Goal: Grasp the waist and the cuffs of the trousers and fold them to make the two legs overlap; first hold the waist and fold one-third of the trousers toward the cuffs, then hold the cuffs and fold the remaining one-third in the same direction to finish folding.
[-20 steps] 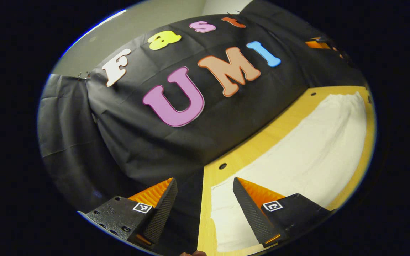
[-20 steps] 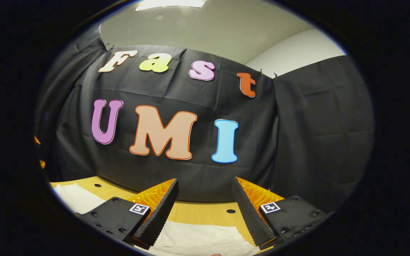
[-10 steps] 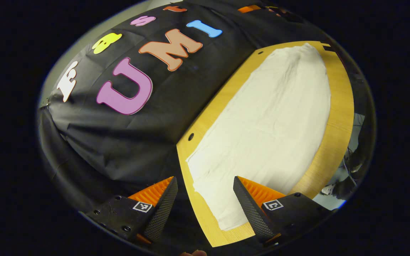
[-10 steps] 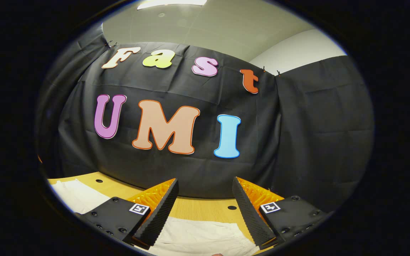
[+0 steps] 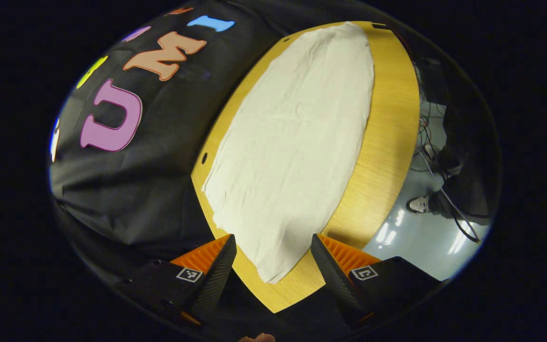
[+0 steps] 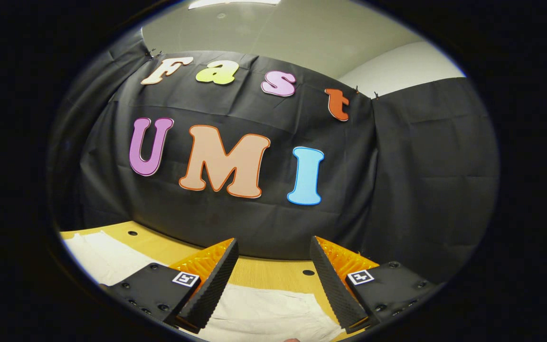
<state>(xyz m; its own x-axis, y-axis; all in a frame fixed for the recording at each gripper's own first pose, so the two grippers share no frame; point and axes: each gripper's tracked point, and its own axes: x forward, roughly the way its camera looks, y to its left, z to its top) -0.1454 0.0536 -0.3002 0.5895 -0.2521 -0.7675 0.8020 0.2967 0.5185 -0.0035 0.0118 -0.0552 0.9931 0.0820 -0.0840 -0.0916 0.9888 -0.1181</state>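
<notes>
White trousers lie flat and lengthwise on the yellow wooden table. In the left gripper view, my left gripper hangs open above the near end of the trousers, with the cloth's corner showing between its fingers and nothing held. In the right gripper view the trousers lie below my right gripper, which is open and empty and faces the booth wall. More of the white cloth runs off to the left on the table.
Black cloth walls close the table's far side and left end. To the right of the table, the left gripper view shows grey floor, cables, and a person's legs and shoe. Small holes dot the table edge.
The left gripper view has swung right and downward, bringing the whole trousers, the table's front edge and the floor into sight. The right gripper has tilted slightly downward. Both stay open.
</notes>
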